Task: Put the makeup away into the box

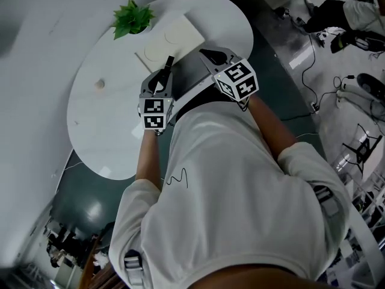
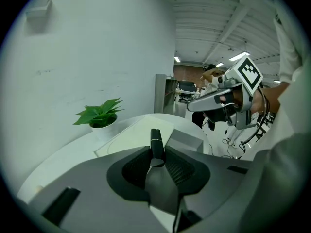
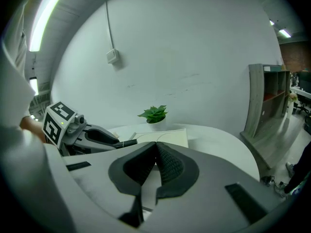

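A slim black makeup tube (image 2: pixel 156 139) stands between the jaws of my left gripper (image 2: pixel 157 154), which is shut on it. In the head view the tube (image 1: pixel 169 62) sticks out past the left gripper (image 1: pixel 163 77) toward the flat cream box (image 1: pixel 170 37) on the white table. My right gripper (image 1: pixel 206 53) hovers just right of the left one, near the box's corner. Its pads touch with nothing between them (image 3: pixel 155 147). From the right gripper view, the left gripper (image 3: pixel 92 137) and its tube (image 3: pixel 127 142) reach in from the left, before the box (image 3: pixel 165 136).
A small potted plant (image 1: pixel 132 17) stands at the table's far edge, just behind the box. A small beige round thing (image 1: pixel 100 84) lies on the white table (image 1: pixel 102 131) at the left. Cables and gear lie on the floor at the right (image 1: pixel 337 41).
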Action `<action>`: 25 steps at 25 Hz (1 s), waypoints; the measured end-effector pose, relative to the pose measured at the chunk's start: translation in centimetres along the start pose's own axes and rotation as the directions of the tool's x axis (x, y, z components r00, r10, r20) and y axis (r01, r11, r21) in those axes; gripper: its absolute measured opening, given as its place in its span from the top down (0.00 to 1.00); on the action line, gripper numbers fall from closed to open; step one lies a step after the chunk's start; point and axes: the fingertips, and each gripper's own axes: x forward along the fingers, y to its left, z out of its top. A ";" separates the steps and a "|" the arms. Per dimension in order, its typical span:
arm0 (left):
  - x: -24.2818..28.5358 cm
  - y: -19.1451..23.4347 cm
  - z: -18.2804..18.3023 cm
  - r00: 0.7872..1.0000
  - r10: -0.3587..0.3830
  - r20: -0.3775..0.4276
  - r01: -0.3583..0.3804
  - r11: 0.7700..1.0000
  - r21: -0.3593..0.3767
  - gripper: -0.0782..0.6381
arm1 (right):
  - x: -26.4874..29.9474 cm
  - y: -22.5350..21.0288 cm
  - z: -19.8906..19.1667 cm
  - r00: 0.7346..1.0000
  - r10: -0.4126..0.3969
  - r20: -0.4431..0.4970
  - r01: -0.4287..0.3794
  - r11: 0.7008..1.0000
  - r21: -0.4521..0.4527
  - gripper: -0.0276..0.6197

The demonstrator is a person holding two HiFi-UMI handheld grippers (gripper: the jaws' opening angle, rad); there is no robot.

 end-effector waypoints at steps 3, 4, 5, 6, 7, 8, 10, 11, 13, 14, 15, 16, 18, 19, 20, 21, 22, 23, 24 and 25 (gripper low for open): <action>1.5 -1.9 1.1 0.999 -0.045 -0.015 0.046 0.998 0.034 0.74 | -1.2 -1.7 -0.6 1.000 -0.029 0.006 0.029 0.999 0.028 0.96; 2.0 -2.7 1.4 0.998 -0.062 -0.018 0.063 0.997 0.048 0.74 | -1.7 -2.3 -0.8 0.999 -0.039 0.009 0.039 0.999 0.036 0.96; 2.5 -3.4 1.8 0.997 -0.078 -0.021 0.079 0.995 0.061 0.74 | -2.2 -2.9 -0.9 0.999 -0.049 0.012 0.049 0.998 0.044 0.96; 3.0 -4.1 2.1 0.995 -0.093 -0.025 0.094 0.993 0.074 0.74 | -2.7 -3.5 -1.0 0.998 -0.059 0.016 0.058 0.997 0.052 0.96; 3.4 -4.8 2.4 0.994 -0.108 -0.031 0.110 0.990 0.085 0.74 | -3.1 -4.1 -1.1 0.997 -0.069 0.019 0.067 0.996 0.059 0.96; 3.9 -5.5 2.4 0.991 -0.125 -0.041 0.128 0.987 0.094 0.74 | -3.5 -4.6 -1.2 0.997 -0.077 0.020 0.076 0.995 0.067 0.96; 5.0 -6.9 2.1 0.984 -0.166 -0.070 0.172 0.980 0.097 0.74 | -4.1 -5.6 -1.6 0.996 -0.092 0.021 0.090 0.993 0.081 0.96; 5.5 -7.6 1.9 0.978 -0.188 -0.085 0.196 0.976 0.092 0.74 | -4.4 -6.0 -1.9 0.995 -0.100 0.020 0.098 0.991 0.089 0.96; 6.5 -8.9 1.1 0.968 -0.224 -0.115 0.234 0.969 0.081 0.74 | -5.0 -6.5 -2.4 0.993 -0.113 0.018 0.111 0.988 0.108 0.96; 6.9 -9.4 0.7 0.963 -0.235 -0.131 0.246 0.966 0.080 0.74 | -5.3 -6.6 -2.7 0.993 -0.117 0.017 0.114 0.987 0.115 0.96; 7.2 -9.8 0.3 0.959 -0.242 -0.147 0.256 0.963 0.081 0.74 | -5.6 -6.7 -3.0 0.993 -0.118 0.015 0.116 0.986 0.119 0.96; 7.6 -10.2 0.0 0.955 -0.247 -0.164 0.263 0.961 0.083 0.74 | -5.9 -6.8 -3.2 0.993 -0.119 0.013 0.116 0.986 0.122 0.96; 8.3 -10.8 -0.5 0.948 -0.255 -0.192 0.275 0.957 0.086 0.74 | -6.4 -7.1 -3.5 0.993 -0.120 0.009 0.118 0.985 0.125 0.96; 8.6 -11.1 -0.6 0.944 -0.259 -0.204 0.282 0.956 0.088 0.74 | -6.7 -7.3 -3.7 0.992 -0.122 0.007 0.120 0.985 0.127 0.96; 8.9 -11.3 -0.8 0.940 -0.264 -0.218 0.288 0.954 0.088 0.74 | -6.9 -7.5 -3.8 0.992 -0.124 0.005 0.122 0.984 0.129 0.96; 9.2 -11.5 -1.0 0.936 -0.267 -0.231 0.294 0.952 0.089 0.74 | -7.1 -7.6 -3.9 0.992 -0.125 0.004 0.124 0.984 0.131 0.96; 9.5 -11.6 -1.2 0.932 -0.270 -0.242 0.298 0.950 0.091 0.74 | -7.2 -7.7 -4.0 0.992 -0.126 0.003 0.124 0.983 0.132 0.96; 9.8 -11.7 -1.4 0.929 -0.271 -0.252 0.302 0.949 0.093 0.74 | -7.2 -7.7 -4.1 0.992 -0.125 0.001 0.124 0.983 0.132 0.96; 10.0 -11.7 -1.5 0.927 -0.273 -0.259 0.305 0.948 0.095 0.74 | -7.2 -7.6 -4.2 0.992 -0.124 0.000 0.123 0.984 0.131 0.96; 10.2 -11.7 -1.7 0.925 -0.273 -0.265 0.307 0.947 0.096 0.74 | -7.2 -7.5 -4.2 0.993 -0.121 -0.002 0.121 0.984 0.128 0.96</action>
